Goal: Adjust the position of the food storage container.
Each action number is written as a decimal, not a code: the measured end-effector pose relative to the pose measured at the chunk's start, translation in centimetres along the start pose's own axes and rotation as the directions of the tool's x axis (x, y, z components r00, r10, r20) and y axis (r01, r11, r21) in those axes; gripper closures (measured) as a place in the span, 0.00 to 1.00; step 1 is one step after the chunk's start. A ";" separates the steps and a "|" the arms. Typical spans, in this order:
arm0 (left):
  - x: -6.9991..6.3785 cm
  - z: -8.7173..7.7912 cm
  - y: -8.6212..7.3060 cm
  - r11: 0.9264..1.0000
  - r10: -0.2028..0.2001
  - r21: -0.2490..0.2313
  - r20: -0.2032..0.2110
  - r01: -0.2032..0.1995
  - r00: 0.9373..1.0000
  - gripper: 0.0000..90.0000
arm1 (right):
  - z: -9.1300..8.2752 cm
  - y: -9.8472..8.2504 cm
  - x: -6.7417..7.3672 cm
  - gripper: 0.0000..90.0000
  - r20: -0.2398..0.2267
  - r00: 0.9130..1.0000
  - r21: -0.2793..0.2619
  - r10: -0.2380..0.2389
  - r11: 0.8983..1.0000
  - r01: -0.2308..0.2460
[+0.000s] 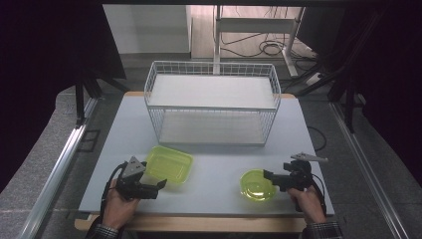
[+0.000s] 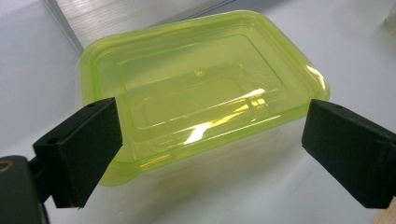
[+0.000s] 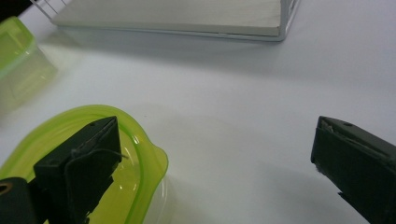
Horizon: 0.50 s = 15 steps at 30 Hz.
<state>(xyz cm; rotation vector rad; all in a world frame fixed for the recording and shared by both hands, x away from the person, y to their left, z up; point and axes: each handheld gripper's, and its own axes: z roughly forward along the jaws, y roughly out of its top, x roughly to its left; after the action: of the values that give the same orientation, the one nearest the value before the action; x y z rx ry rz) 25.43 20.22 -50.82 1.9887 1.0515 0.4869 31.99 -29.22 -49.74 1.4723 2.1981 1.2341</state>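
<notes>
High view showed the left gripper (image 1: pixel 161 184) with jaws spread wide, holding nothing, just before the rectangular green container (image 1: pixel 169 164); the right gripper (image 1: pixel 266 175) likewise gaped empty, touching the round green bowl (image 1: pixel 256 185), both near the wire basket (image 1: pixel 213 107) on the desk (image 1: pixel 219 164)

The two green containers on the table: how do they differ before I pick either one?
The rectangular container is oblong with rounded corners; the round bowl is circular. The rectangular container looks larger than the round bowl in the high view. The rectangular container lies ahead of the left gripper, between its open jaws; the round bowl sits off to one side of the right gripper, under one jaw. Both are translucent yellow-green plastic, open side up.
</notes>
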 end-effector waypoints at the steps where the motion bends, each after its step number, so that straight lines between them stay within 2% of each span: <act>1: 0.0 0.0 0.0 1.000 0.002 -0.007 -0.008 -0.002 1.000 0.05 | 0.1 0.0 0.1 0.00 0.010 1.000 0.007 -0.017 1.000 0.017; 6: 0.1 -0.1 -0.2 0.999 0.012 -0.039 -0.043 -0.014 0.999 0.03 | 0.0 0.1 0.4 0.00 0.064 0.998 0.004 -0.025 1.000 0.025; 9: 0.2 -0.1 -0.3 0.999 0.018 -0.046 -0.049 -0.020 0.999 0.04 | -0.2 0.2 0.3 0.00 0.073 0.997 0.002 -0.021 1.000 0.021; 15: 0.2 0.0 -0.3 0.997 0.044 -0.053 -0.065 -0.047 0.997 0.05 | -0.7 0.5 0.5 0.00 0.037 0.999 0.014 -0.040 0.999 0.040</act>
<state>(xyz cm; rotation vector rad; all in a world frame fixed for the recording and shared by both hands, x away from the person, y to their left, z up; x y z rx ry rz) 25.37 20.46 -51.04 1.9639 1.0227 0.6010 31.70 -29.02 -48.79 1.4371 2.2052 1.1725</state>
